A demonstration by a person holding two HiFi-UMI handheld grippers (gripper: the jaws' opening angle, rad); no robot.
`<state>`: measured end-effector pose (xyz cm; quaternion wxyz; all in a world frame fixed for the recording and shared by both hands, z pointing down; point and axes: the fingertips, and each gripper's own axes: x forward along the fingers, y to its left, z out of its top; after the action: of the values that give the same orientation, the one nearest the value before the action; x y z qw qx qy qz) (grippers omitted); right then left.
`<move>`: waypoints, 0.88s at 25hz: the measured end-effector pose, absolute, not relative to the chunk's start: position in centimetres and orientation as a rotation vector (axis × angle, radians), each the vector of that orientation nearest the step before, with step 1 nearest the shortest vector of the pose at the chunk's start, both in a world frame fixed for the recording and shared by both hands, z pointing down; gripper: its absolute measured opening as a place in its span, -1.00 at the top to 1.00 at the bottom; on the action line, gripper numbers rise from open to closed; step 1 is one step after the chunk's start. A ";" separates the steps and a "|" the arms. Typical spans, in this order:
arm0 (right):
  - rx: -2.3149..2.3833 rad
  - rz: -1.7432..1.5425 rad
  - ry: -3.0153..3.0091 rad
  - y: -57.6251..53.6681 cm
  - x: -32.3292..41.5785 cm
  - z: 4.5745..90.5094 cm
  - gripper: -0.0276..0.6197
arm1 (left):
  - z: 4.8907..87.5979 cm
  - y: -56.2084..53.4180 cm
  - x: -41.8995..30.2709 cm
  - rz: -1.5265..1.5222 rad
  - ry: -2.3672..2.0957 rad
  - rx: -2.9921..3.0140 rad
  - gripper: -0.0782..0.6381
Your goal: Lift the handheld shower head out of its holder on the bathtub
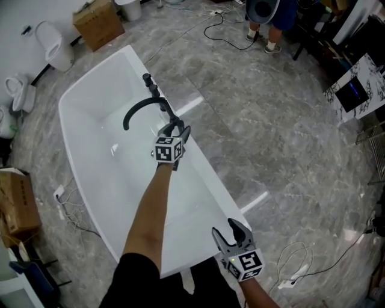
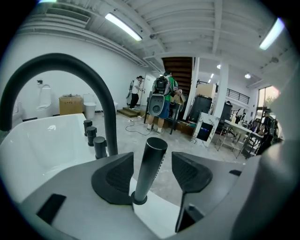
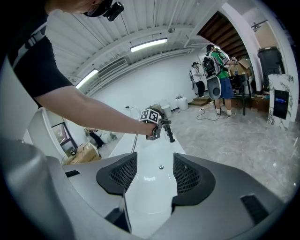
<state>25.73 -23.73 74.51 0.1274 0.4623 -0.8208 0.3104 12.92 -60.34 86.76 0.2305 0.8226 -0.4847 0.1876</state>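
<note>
The black handheld shower head (image 2: 151, 168) stands upright in its round holder (image 2: 139, 200) on the white bathtub's rim (image 1: 201, 174). My left gripper (image 2: 153, 163) straddles its handle with the jaws open: a pad stands on each side, and a gap shows on the right. In the head view the left gripper (image 1: 176, 127) hides most of the shower head. In the right gripper view the shower head (image 3: 170, 135) shows as a dark stick by the left gripper (image 3: 161, 125). My right gripper (image 1: 234, 231) is open and empty above the tub's near end (image 3: 150, 187).
A black arched faucet spout (image 1: 141, 108) and several black knobs (image 2: 93, 138) stand on the rim just beyond the shower head. Cardboard boxes (image 1: 96, 23) and toilets (image 1: 51, 42) stand past the tub. A person (image 1: 271, 15) stands at the far side, with cables (image 1: 216, 27) on the floor.
</note>
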 end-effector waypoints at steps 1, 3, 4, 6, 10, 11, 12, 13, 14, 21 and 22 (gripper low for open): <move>1.348 0.905 -2.390 -23.8 25.8 74.5 0.27 | 87.0 -60.3 13.0 0.537 -1.324 2.258 0.12; 1.348 0.903 -2.388 -23.7 26.1 74.7 0.27 | 87.6 -60.3 13.1 0.586 -1.312 2.242 0.35; 1.344 0.903 -2.384 -23.5 26.3 74.9 0.27 | 87.9 -60.4 13.1 0.601 -1.314 2.231 0.36; 1.330 0.912 -2.371 -22.9 26.5 75.3 0.27 | 88.3 -60.6 13.1 0.599 -1.323 2.214 0.37; 1.323 0.925 -2.360 -22.1 26.6 75.8 0.27 | 88.5 -60.5 13.0 0.614 -1.347 2.217 0.39; 1.328 0.924 -2.367 -22.0 26.5 75.7 0.27 | 88.5 -60.4 13.0 0.623 -1.343 2.221 0.39; 1.333 0.920 -2.375 -22.0 26.5 75.6 0.27 | 88.5 -60.3 12.9 0.634 -1.334 2.225 0.39; 1.334 0.916 -2.380 -21.9 26.4 75.4 0.27 | 88.5 -60.2 12.7 0.646 -1.325 2.229 0.40; 1.330 0.911 -2.382 -21.9 26.3 75.3 0.27 | 88.4 -60.1 12.5 0.659 -1.323 2.231 0.40; 1.394 0.875 -2.382 -23.2 27.3 73.9 0.27 | 85.2 -59.8 10.4 0.557 -1.403 2.203 0.43; 1.421 0.874 -2.382 -23.8 27.6 73.3 0.27 | 84.5 -59.8 10.0 0.554 -1.412 2.203 0.43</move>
<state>27.59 -23.81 73.30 0.1165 0.4852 -0.8136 0.2985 10.00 -59.76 84.48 0.2313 0.8014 -0.5134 0.2015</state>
